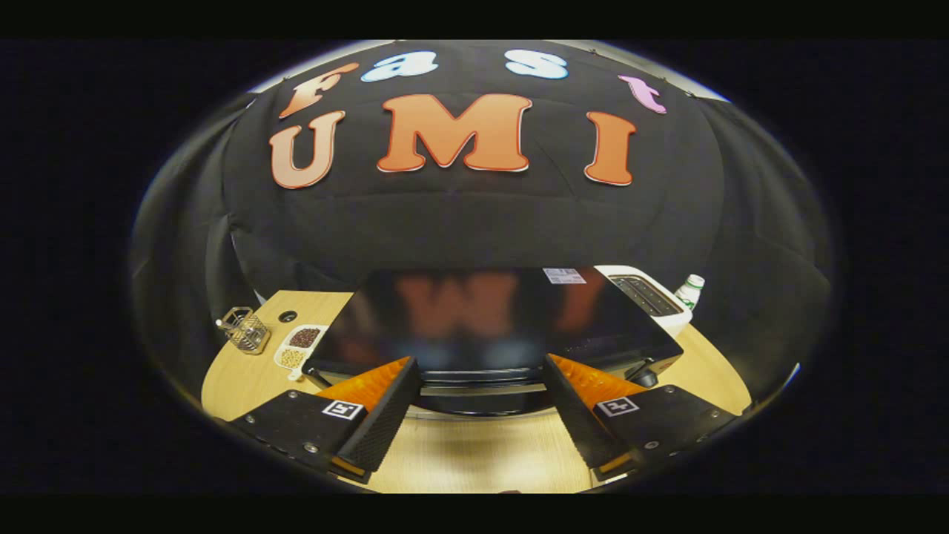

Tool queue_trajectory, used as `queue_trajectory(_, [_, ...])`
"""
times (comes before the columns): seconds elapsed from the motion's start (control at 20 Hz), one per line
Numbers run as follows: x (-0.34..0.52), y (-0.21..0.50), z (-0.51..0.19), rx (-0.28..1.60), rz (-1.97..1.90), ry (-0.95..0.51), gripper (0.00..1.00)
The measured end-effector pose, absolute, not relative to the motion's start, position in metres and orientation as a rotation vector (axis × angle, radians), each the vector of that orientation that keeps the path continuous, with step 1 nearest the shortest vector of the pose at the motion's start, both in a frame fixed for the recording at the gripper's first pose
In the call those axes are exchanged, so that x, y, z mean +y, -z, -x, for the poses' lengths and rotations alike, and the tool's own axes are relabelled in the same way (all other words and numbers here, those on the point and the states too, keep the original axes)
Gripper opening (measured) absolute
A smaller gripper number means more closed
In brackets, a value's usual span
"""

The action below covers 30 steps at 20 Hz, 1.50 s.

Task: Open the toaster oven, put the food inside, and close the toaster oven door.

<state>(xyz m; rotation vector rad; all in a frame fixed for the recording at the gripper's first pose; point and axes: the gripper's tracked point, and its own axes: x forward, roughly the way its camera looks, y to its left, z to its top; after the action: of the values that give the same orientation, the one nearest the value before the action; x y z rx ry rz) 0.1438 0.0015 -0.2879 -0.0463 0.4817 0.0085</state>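
Gripper view, looking forward and slightly down across a light wooden table [474, 460] inside a booth. At the bottom of the frame the gripper [478, 386] shows its two fingers spread wide apart, with nothing between them but bare table and the near edge of the oven.

The toaster oven [489, 326] sits in the lower centre of the frame, straight ahead of the fingers and just beyond their tips. It is a dark, glossy box seen from above its front, and its long side runs left to right across the frame, square to the direction the fingers point. Its front edge, where a pale bar that is probably the door handle [482, 387] lies, falls in the gap between the two fingertips. The door appears closed, so the opening step looks not yet done. Judging from this, the next move calls for going forward and down onto that bar, which spans crosswise between the fingers.

Left of centre, beside the oven's left end, a small white dish [299, 347] holds dark and pale food. Further left stands a small wire basket [245, 331]. Right of centre, behind the oven's right end, is a white toaster [652, 297], and beyond it a white bottle [689, 291].
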Motion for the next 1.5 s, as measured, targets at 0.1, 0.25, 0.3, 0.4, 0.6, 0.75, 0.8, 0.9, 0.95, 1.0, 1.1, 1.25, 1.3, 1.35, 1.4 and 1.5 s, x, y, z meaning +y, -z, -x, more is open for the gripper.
queue_trajectory(0.1, [-0.001,0.292,-0.144,0.485,0.033,0.001,0.99])
queue_trajectory(0.25, [-0.004,0.296,-0.131,0.508,0.02,-0.006,0.99])
queue_trajectory(0.3, [-0.004,0.295,-0.125,0.505,0.023,-0.007,0.99])
queue_trajectory(0.4, [-0.005,0.295,-0.114,0.501,0.013,-0.008,0.99])
queue_trajectory(0.6, [-0.006,0.303,-0.09,0.526,-0.003,-0.025,0.99])
queue_trajectory(0.75, [-0.008,0.312,-0.068,0.557,-0.012,-0.028,1.0])
queue_trajectory(0.8, [-0.007,0.316,-0.063,0.567,-0.011,-0.033,1.0])
queue_trajectory(0.9, [-0.006,0.324,-0.052,0.577,0.064,-0.042,0.99])
queue_trajectory(0.95, [-0.008,0.325,-0.049,0.563,0.088,-0.037,0.99])
queue_trajectory(1.0, [-0.008,0.325,-0.045,0.563,0.079,-0.024,1.0])
queue_trajectory(1.1, [-0.008,0.329,-0.039,0.574,0.06,-0.02,0.99])
queue_trajectory(1.25, [-0.01,0.339,-0.026,0.6,0.053,-0.027,0.99])
queue_trajectory(1.3, [-0.011,0.342,-0.024,0.604,0.048,-0.028,0.99])
queue_trajectory(1.35, [-0.011,0.344,-0.022,0.61,0.049,-0.029,0.99])
queue_trajectory(1.4, [-0.012,0.348,-0.018,0.616,0.049,-0.028,0.99])
queue_trajectory(1.5, [-0.014,0.351,-0.013,0.631,0.052,-0.03,0.99])
